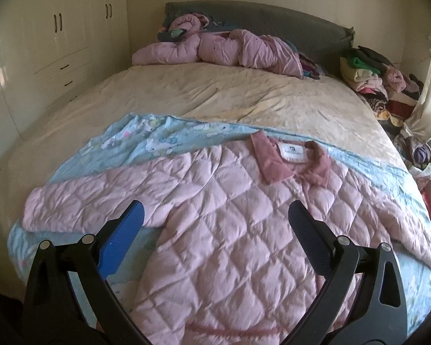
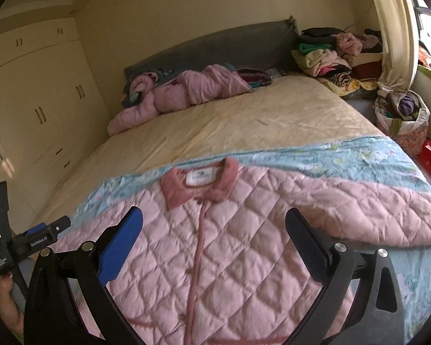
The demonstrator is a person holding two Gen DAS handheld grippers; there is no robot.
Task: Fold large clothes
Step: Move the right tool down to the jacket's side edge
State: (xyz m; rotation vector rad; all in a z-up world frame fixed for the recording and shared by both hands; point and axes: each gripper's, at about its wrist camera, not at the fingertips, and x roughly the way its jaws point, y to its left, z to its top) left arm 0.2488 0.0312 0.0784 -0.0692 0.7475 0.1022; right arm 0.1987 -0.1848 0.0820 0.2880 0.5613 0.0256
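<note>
Jacket: pink quilted jacket (image 1: 238, 224) with darker pink collar lies flat, front up, on the light blue patterned blanket (image 1: 146, 141) across my bed.
Left claw (image 1: 215, 218): spread wide above it, empty.
Right claw (image 2: 214, 224): spread wide, empty.

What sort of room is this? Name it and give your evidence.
Most likely a home bedroom: a wide bed with a grey headboard, built-in wardrobe doors along the wall, and piles of clothes beside the bed.

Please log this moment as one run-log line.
stage: pre-fold | jacket: flat on blanket, sleeves out | left tongs: open, empty | right tongs: open, empty
</note>
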